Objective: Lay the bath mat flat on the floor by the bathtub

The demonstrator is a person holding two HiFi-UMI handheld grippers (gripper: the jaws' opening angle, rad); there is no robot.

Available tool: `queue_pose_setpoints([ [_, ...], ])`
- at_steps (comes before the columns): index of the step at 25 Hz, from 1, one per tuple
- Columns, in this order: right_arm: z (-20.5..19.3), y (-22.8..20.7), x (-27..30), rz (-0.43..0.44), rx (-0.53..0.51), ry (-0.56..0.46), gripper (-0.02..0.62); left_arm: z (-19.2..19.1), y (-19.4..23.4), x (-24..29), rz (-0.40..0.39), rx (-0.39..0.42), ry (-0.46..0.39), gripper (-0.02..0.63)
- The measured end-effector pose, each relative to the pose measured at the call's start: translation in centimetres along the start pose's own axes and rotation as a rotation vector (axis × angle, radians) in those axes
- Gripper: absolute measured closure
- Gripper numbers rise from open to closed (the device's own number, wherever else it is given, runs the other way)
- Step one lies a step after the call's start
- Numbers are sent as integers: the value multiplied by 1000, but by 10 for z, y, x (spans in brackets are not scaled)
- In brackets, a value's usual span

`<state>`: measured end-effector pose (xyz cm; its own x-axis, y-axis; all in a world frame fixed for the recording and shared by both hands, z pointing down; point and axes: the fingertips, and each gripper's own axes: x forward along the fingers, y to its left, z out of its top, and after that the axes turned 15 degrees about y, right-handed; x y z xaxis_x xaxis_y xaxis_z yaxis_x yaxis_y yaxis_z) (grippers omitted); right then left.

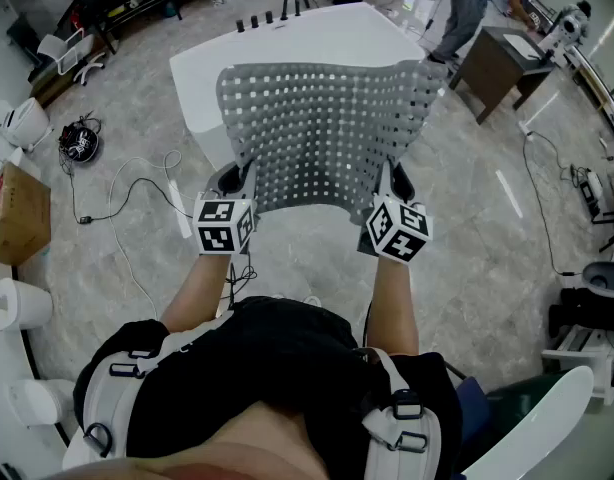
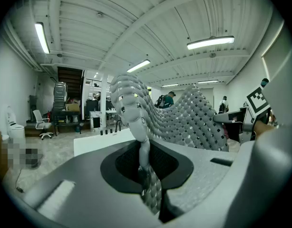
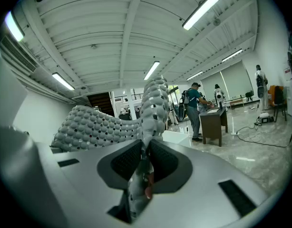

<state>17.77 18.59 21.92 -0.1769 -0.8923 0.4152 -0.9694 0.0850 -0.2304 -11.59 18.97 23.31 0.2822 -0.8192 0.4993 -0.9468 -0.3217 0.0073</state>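
Note:
A grey perforated bath mat (image 1: pixel 322 133) hangs spread in the air in the head view, held by its two near corners in front of the white bathtub (image 1: pixel 287 38). My left gripper (image 1: pixel 239 180) is shut on the mat's near left corner, and the mat (image 2: pixel 179 118) rises from between its jaws in the left gripper view. My right gripper (image 1: pixel 389 183) is shut on the near right corner, with the mat (image 3: pixel 150 103) standing up from between its pads in the right gripper view. The mat's far edge sags over the tub.
Grey marble floor (image 1: pixel 287 258) lies between me and the tub. A white cable (image 1: pixel 137 208) trails at the left by a cardboard box (image 1: pixel 12 213). A dark desk (image 1: pixel 497 68) with a person (image 1: pixel 467 8) stands at the far right. Equipment lines the right edge.

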Motion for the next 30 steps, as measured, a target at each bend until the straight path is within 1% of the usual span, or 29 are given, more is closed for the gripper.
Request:
queue_pose_setpoints([
  [10,-28,13,-10,45,4,-8,532,-24,3,-12,5,10,-5,566],
  [16,-22,13,-13,39,-13,-5,531,-17,1,-13,2,12,1,566],
  [22,-10,-20,-5,28,-7,-10,531,-4,-21,7,5,21,-2,566],
  [27,-13,-2,-8,33,-20,-31,531,-8,-3,-3,13,8,-22,566],
  [30,-9,4,-7,43,-28,-43,532,-5,-1,-6,19,-1,-41,566],
])
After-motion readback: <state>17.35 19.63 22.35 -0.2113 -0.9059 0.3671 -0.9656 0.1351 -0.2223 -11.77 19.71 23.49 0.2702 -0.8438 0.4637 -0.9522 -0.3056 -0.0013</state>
